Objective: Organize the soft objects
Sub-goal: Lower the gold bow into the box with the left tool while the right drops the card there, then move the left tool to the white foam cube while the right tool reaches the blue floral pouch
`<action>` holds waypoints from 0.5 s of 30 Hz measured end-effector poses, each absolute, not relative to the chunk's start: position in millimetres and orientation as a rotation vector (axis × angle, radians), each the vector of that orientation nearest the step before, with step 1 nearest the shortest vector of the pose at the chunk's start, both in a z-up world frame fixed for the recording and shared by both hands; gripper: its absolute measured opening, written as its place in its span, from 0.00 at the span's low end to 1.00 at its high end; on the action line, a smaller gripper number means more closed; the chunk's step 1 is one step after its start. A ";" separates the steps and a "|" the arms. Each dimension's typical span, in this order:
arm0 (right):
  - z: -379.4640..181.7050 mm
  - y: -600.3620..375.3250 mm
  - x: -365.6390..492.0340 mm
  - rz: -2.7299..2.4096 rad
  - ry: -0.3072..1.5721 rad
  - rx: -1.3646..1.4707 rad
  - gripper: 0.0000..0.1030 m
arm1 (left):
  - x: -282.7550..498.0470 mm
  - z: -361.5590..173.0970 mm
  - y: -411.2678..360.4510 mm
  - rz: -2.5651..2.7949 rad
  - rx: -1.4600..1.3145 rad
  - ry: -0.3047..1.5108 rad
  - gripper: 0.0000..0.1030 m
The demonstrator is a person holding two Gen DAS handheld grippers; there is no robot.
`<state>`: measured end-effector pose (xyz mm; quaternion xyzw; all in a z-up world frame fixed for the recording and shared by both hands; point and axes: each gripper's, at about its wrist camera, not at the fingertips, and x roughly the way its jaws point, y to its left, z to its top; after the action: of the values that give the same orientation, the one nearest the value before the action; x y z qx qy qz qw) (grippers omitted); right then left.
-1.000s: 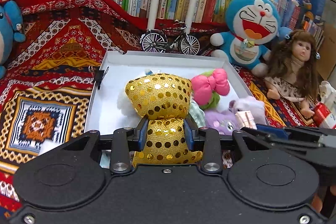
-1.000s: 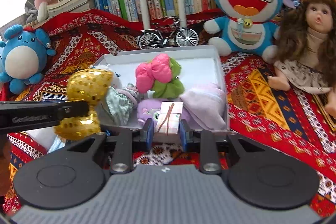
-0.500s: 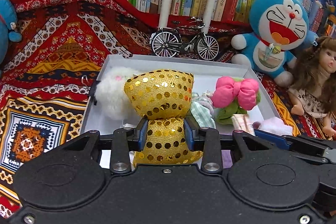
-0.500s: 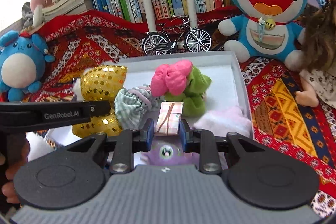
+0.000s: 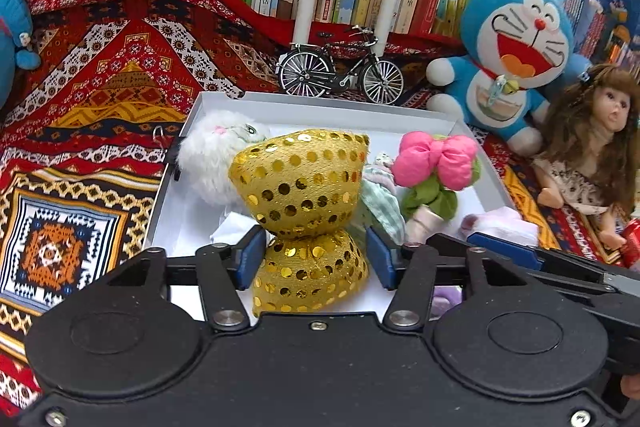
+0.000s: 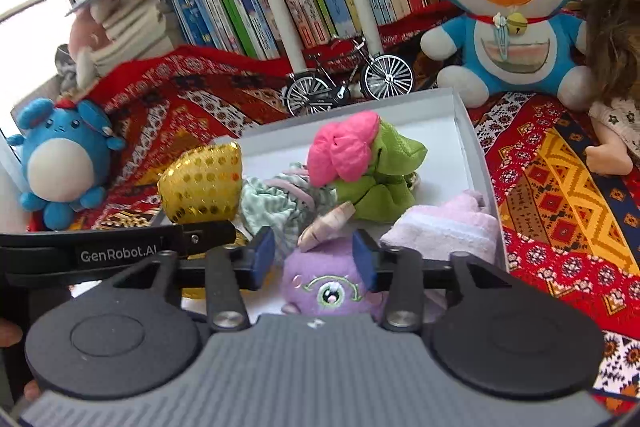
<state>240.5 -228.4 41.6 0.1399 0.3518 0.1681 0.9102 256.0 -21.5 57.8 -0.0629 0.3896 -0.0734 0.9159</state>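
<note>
gold sequined bow (image 5: pixel 304 203) sits in the white box (image 5: pixel 320 109), between the left gripper (image 5: pixel 316 259) pads, which are spread and clear of its waist. beside it a white fluffy cat toy (image 5: pixel 210 157) and a pink-and-green flower plush (image 5: pixel 434 169). right gripper (image 6: pixel 314 261) is spread too, over a purple plush (image 6: pixel 326 287) with a small pink wrapped bundle (image 6: pixel 326 227) lying on top. doraemon plush (image 6: pixel 506 3) sits beyond the box.

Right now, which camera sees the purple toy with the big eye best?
The right wrist view. The purple toy sits just below the open right gripper, its stitched eye facing the camera. The left wrist view shows only a purple sliver behind the left gripper's frame.
</note>
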 end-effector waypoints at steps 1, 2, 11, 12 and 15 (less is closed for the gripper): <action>43.9 -229.4 237.8 0.347 0.719 0.287 0.63 | 251.6 59.2 -20.4 -0.156 -0.132 0.799 0.56; 46.3 -230.2 234.1 0.346 0.712 0.284 0.65 | 246.5 60.9 -19.6 -0.161 -0.130 0.793 0.58; 61.3 -234.6 203.2 0.357 0.672 0.288 0.72 | 199.9 75.5 -14.8 -0.175 -0.071 0.720 0.72; 62.8 -234.0 200.4 0.360 0.670 0.282 0.72 | 195.3 77.0 -13.9 -0.174 -0.070 0.713 0.72; 66.9 -232.2 192.1 0.373 0.662 0.271 0.75 | 182.0 80.8 -10.1 -0.176 -0.059 0.690 0.73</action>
<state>192.1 -232.2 66.9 0.1317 0.3220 0.1816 0.9198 182.0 -10.1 80.8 -0.0290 0.3378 -0.0863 0.9368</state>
